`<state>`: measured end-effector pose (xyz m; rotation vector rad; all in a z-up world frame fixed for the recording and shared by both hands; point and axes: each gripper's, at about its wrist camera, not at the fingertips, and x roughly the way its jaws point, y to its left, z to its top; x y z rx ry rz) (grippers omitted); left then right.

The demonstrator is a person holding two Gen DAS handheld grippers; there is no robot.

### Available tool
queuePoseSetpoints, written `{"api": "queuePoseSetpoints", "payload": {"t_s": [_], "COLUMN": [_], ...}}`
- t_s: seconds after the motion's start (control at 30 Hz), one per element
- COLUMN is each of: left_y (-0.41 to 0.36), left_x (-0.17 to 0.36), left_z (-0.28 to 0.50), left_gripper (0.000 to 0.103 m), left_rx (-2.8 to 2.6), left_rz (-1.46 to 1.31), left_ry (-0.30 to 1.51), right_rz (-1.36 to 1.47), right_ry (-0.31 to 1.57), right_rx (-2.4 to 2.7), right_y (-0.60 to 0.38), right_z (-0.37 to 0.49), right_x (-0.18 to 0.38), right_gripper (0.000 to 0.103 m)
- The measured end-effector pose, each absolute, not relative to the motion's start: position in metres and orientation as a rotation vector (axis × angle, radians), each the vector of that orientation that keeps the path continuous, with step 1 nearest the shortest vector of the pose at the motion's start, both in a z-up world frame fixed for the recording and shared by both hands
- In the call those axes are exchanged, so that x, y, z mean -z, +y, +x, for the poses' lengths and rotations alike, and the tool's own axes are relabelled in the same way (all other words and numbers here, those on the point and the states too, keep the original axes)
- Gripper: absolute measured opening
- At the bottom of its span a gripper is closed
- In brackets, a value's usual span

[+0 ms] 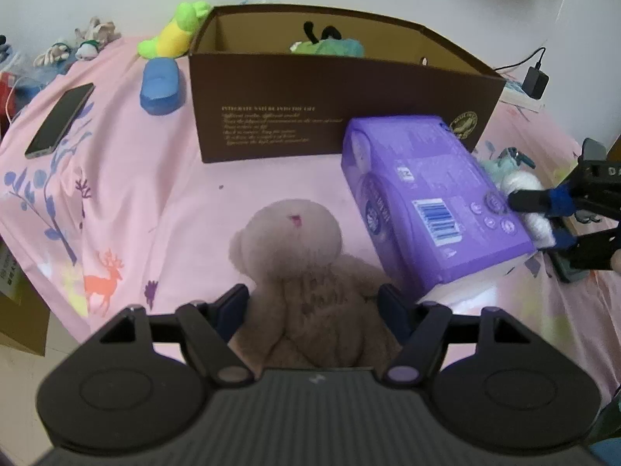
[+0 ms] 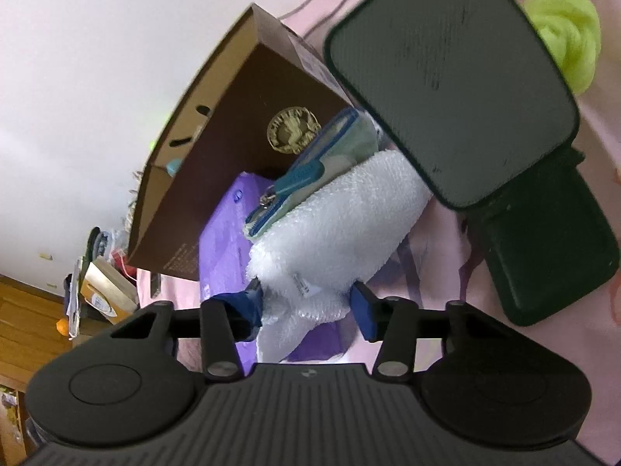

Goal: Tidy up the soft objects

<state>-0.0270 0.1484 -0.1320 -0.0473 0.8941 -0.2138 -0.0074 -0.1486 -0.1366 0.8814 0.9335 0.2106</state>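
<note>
Your left gripper, low in the frame, straddles the beige teddy bear, jaws wide and ready to close. Your right gripper pinches the white plush for lifting. The brown box waits beyond, upper centre.

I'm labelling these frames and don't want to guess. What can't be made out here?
- Contents of the brown box, left wrist view: its front wall hides all but a green plush top.
- Teddy bear legs, left wrist view: covered by the left tool.
- Box lettering, left wrist view: too small and blurred.
- White towel near end, right wrist view: behind the right tool; grip contact unclear.
</note>
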Motion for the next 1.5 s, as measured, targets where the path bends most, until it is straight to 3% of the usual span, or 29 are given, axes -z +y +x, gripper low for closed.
{"api": "queuePoseSetpoints", "payload": {"t_s": [0.33,0.6,0.7,0.9,1.0,1.03,1.07,1.33,1.5], "left_y": [0.160,0.162,0.159,0.148,0.139,0.135,0.131,0.111,0.112], "left_x": [0.125,0.113,0.116,0.123,0.129,0.130,0.132,0.143,0.141], "left_z": [-0.033,-0.043,-0.041,-0.038,-0.035,-0.034,-0.034,-0.034,-0.035], "left_gripper": [0.072,0.073,0.073,0.077,0.082,0.091,0.093,0.092,0.083], "left_rx": [0.295,0.362,0.341,0.274,0.235,0.230,0.239,0.157,0.135], "left_rz": [-0.078,-0.074,-0.070,-0.041,-0.002,0.014,0.017,0.130,0.129], "left_ry": [0.897,0.885,0.892,0.883,0.887,0.886,0.886,0.871,0.871], "right_rz": [0.784,0.642,0.622,0.684,0.669,0.691,0.720,0.796,0.873], "right_ry": [0.935,1.012,1.004,0.938,0.956,0.963,0.971,1.014,1.017], "right_rx": [-0.262,-0.307,-0.312,-0.264,-0.260,-0.251,-0.241,-0.252,-0.270], "right_y": [-0.161,-0.167,-0.169,-0.181,-0.176,-0.176,-0.177,-0.165,-0.162], "right_z": [-0.029,-0.050,-0.055,-0.050,-0.040,-0.037,-0.035,-0.021,-0.013], "right_x": [0.130,0.128,0.128,0.117,0.117,0.119,0.122,0.134,0.145], "right_gripper": [0.008,0.007,0.014,0.018,0.018,0.019,0.020,0.032,0.040]}}
